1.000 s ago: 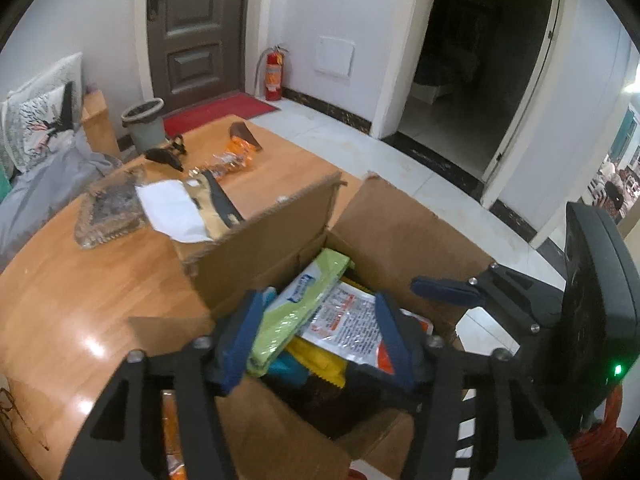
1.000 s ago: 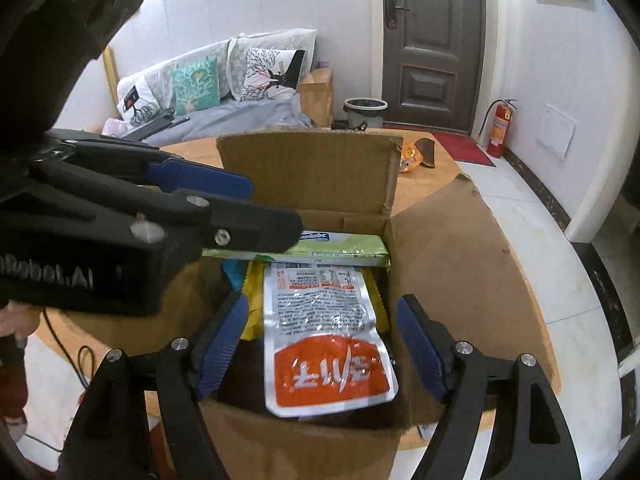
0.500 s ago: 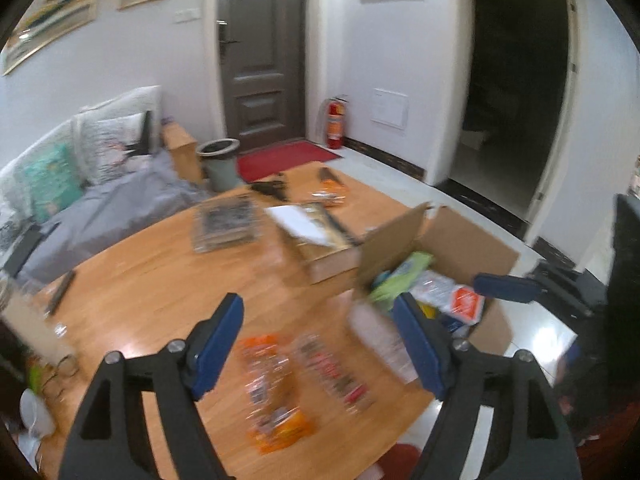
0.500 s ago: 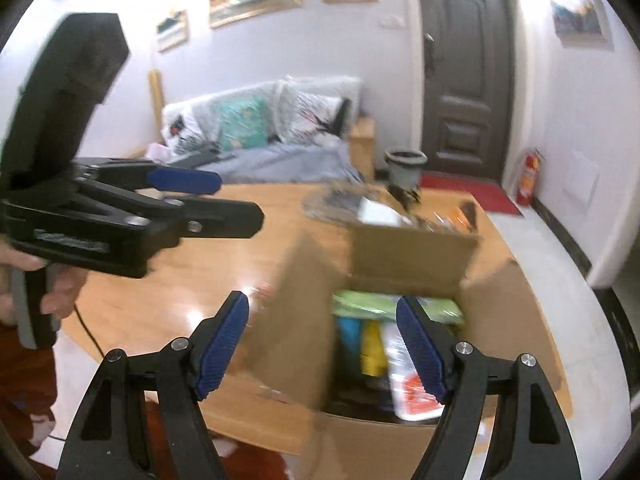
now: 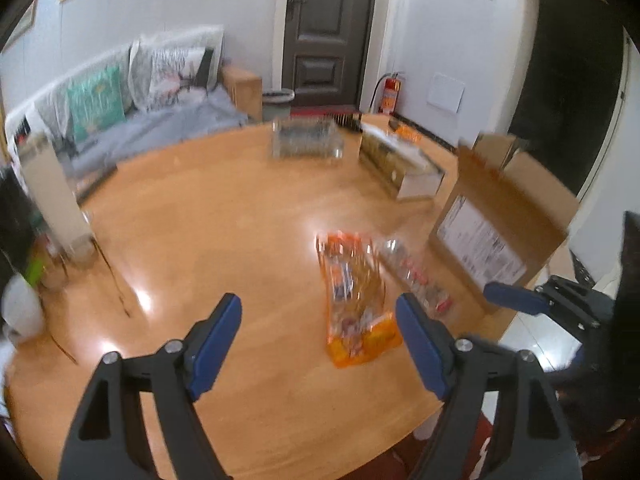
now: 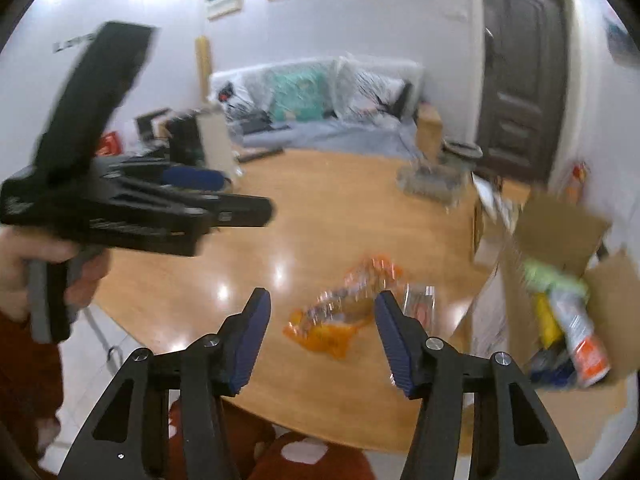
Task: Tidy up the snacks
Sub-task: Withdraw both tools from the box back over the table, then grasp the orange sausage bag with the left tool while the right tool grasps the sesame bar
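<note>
An orange snack bag [image 5: 356,300] lies on the round wooden table [image 5: 208,232], with a clear packet [image 5: 416,276] to its right. My left gripper [image 5: 320,312] hovers above the table just left of the orange bag; its jaws are opening and hold nothing. The open cardboard box [image 6: 560,236] at the right holds a green pack [image 6: 556,276], a white-and-orange pouch [image 6: 580,336] and other snacks. My right gripper [image 6: 322,304] hangs over the near table edge short of the orange bag [image 6: 320,332]. Its jaws are closing on nothing. The left gripper [image 6: 240,196] shows in a hand at the left.
A tissue box [image 5: 400,164] and a glass dish [image 5: 308,140] stand at the table's far side. A white container [image 5: 52,192] sits at the left edge. Behind are a sofa with pillows [image 5: 120,96], a dark door [image 5: 324,28] and a fire extinguisher [image 5: 390,94].
Both grippers have pulled out of the cardboard box and swung left over the table. The box now sits at the right. The left jaws have widened; the right jaws have narrowed.
</note>
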Demonstrator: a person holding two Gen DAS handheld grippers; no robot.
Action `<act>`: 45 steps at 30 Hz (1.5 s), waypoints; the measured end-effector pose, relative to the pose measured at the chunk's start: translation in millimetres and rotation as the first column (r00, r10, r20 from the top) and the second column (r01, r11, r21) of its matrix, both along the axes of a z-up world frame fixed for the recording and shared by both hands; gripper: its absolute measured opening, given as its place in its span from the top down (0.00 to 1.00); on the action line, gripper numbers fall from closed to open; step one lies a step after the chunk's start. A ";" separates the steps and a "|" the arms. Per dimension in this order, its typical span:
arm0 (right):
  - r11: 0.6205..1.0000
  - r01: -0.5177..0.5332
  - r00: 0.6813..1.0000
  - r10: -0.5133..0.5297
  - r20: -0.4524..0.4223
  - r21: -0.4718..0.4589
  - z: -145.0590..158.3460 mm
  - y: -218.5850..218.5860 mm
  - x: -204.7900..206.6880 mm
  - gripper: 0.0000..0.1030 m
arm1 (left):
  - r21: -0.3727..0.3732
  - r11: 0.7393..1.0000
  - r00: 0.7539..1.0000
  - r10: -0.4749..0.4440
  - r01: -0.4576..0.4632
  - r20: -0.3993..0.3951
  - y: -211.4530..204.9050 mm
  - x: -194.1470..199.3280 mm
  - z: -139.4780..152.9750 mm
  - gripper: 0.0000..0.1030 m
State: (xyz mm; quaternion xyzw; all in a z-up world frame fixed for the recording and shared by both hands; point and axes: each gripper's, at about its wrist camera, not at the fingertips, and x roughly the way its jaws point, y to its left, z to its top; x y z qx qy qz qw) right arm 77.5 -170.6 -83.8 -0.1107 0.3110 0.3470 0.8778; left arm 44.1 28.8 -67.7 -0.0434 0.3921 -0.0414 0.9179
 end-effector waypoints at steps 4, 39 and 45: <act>0.992 0.113 0.992 -0.116 -0.039 -0.062 -50.0 -1.3 18.8 0.51 | -0.049 0.999 0.998 -0.023 0.021 -0.057 -6.0 8.3 -39.6 0.23; 0.984 0.157 0.987 -0.159 -0.018 -0.079 -108.1 -14.8 29.9 0.64 | 0.087 0.995 0.994 -0.038 0.048 -0.107 -18.2 5.8 -104.5 0.37; 0.991 0.122 0.992 -0.124 -0.022 -0.051 -100.2 -12.3 26.4 0.45 | 0.059 0.998 0.994 -0.018 0.025 -0.104 -7.3 5.4 -105.6 0.29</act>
